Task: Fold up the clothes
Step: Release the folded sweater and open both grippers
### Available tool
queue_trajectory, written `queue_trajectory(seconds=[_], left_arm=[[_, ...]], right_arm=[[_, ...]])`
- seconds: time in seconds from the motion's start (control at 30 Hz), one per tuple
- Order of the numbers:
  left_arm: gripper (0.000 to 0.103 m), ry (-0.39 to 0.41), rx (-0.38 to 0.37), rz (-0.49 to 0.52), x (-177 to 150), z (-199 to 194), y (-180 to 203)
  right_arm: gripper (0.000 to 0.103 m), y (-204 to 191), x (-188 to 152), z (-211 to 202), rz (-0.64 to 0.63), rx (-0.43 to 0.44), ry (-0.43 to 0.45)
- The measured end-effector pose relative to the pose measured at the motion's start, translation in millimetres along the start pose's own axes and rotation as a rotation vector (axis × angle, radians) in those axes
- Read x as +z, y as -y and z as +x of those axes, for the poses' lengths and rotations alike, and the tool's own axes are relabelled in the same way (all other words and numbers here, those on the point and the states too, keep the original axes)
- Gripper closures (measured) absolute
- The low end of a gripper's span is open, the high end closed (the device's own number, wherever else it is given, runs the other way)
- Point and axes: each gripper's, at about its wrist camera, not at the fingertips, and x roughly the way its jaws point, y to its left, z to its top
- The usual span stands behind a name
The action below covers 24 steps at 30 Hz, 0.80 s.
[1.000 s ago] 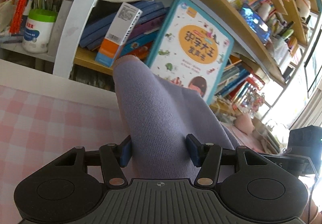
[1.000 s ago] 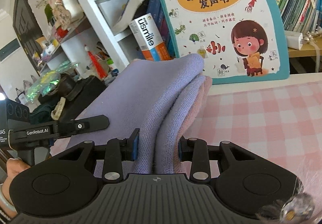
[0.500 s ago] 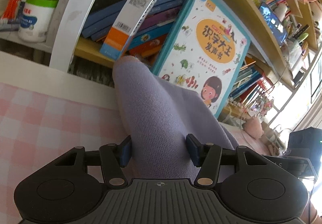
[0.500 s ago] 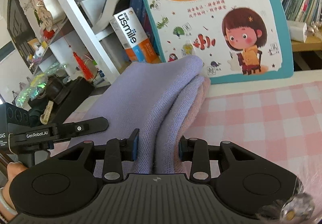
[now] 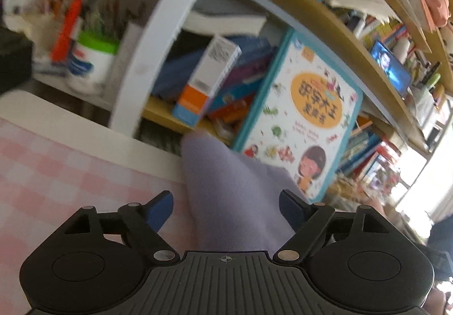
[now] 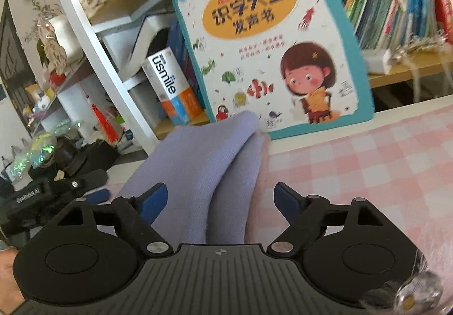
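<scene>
A folded lilac knit garment [image 5: 226, 190] lies on the pink checked cloth [image 5: 56, 173], its far fold reaching the table's back edge. My left gripper [image 5: 226, 206] straddles it with jaws opening; the blue pads [image 5: 160, 206] stand off the fabric. In the right wrist view the same garment [image 6: 206, 162] shows two stacked folds over a pink layer. My right gripper [image 6: 219, 198] is also opening, its pads [image 6: 288, 200] apart from the cloth. The left gripper [image 6: 62, 187] appears at the left edge there.
A white and wood bookshelf [image 5: 283, 3] stands right behind the table. A large picture book [image 6: 269, 40] leans against it, next to a white-and-orange box [image 6: 170, 85]. A cup of pens [image 5: 90, 60] sits on a left shelf. Pink checked cloth [image 6: 368, 162] spreads to the right.
Both grippers were shut on the lilac garment; both have now spread their jaws and let go of it. The garment has sunk lower onto the table. Both views have shifted slightly.
</scene>
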Motion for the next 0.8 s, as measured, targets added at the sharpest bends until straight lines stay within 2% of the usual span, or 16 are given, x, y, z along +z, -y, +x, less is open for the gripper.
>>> queue_trajectory(seconds=[0.17,0.4,0.6,0.8], left_arm=[[0.013,0.025,0.040,0.023,-12.8,-24.5,15.5],[0.011,0.018,0.066,0.179,-44.2,-49.6,59.1],[0.008,0.041,0.098,0.200,-75.6,-71.6,79.6],[0.008,0.071,0.210,0.266,-90.8,-87.3,96.0]], right_arm=[[0.020,-13.4,-16.7,-26.9,-0.073,-0.064,0.042],[0.016,-39.3,-45.6,-61.3,-0.204,-0.130,0.081],[0.009,-58.6,-67.4,-87.1,-0.312,-0.217,0.114],[0.004,-61.6,-82.4,-109.0,-0.318,-0.252,0.150]])
